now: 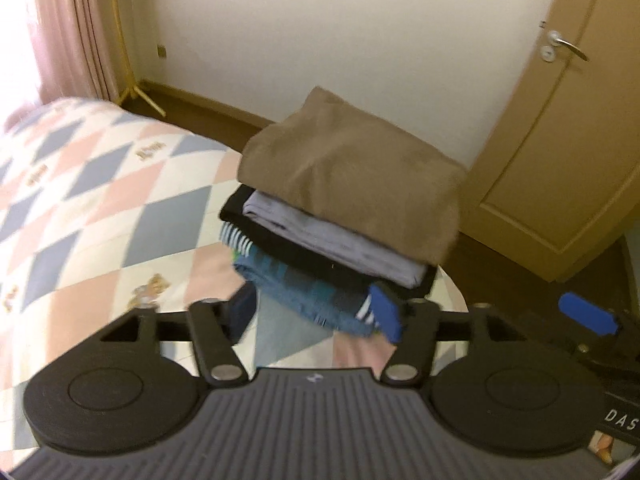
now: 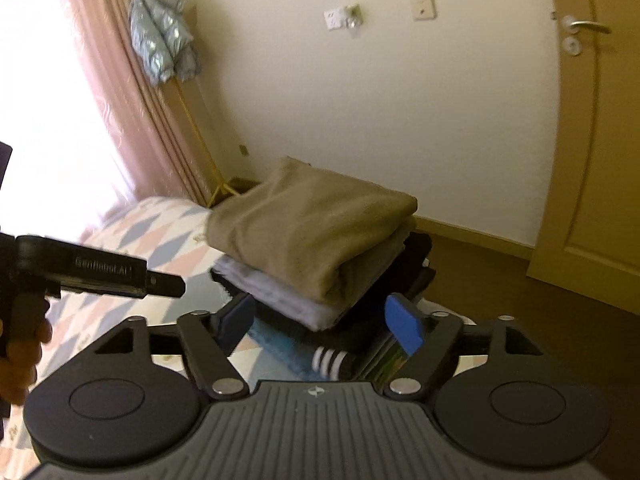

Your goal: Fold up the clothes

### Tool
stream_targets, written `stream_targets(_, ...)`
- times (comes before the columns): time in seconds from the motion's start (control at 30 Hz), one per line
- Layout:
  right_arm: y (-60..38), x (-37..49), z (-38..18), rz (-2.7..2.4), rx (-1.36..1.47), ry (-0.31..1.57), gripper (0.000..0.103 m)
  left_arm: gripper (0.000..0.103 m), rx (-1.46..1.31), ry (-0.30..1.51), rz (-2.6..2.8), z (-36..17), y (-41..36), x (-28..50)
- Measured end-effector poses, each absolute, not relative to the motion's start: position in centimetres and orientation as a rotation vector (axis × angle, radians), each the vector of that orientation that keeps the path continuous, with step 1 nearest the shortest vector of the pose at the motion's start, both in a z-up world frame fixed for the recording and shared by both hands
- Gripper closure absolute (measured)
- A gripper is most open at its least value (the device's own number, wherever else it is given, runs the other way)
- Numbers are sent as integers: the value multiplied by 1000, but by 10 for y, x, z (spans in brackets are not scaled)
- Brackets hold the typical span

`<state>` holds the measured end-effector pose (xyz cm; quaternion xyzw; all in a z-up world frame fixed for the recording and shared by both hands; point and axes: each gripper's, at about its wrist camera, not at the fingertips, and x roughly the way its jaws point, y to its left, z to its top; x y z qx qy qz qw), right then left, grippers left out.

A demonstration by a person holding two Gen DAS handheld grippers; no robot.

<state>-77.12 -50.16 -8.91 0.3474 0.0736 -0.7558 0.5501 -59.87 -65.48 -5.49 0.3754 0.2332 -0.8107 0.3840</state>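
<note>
A stack of folded clothes (image 1: 320, 248) sits on the bed's corner. A brown folded garment (image 1: 352, 172) lies on top, over a pale grey piece (image 1: 340, 244), a black one and blue striped items (image 1: 304, 292). My left gripper (image 1: 316, 314) is open just in front of the stack's lower layers, with nothing pinched. The right gripper (image 2: 320, 324) is open too, hovering before the same stack (image 2: 320, 248), its pads (image 2: 404, 328) clear of the cloth. From the right wrist view the left gripper (image 2: 160, 280) reaches in from the left, held by a hand (image 2: 20, 360).
The bed (image 1: 100, 208) has a pink, blue and white diamond-patterned cover stretching left. Beyond are dark floor, a cream wall, a door (image 1: 568, 140) at right, pink curtains (image 2: 132, 100) and a coat stand with a pale jacket (image 2: 164, 40).
</note>
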Motion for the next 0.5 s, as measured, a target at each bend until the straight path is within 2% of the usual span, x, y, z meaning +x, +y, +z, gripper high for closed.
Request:
stream_targets(0.2, -445, -721, -55, -1817, 846, 97, 14, 21, 929, 537, -2071, -13, -590, -546)
stream_targets(0.37, -408, -690, -46, -1824, 875, 73, 12, 14, 918, 499, -2060, 0, -548, -515)
stream_targets(0.5, -391, -677, -42, -1834, 883, 80, 10, 2, 892, 460, -2067, 6, -525, -500)
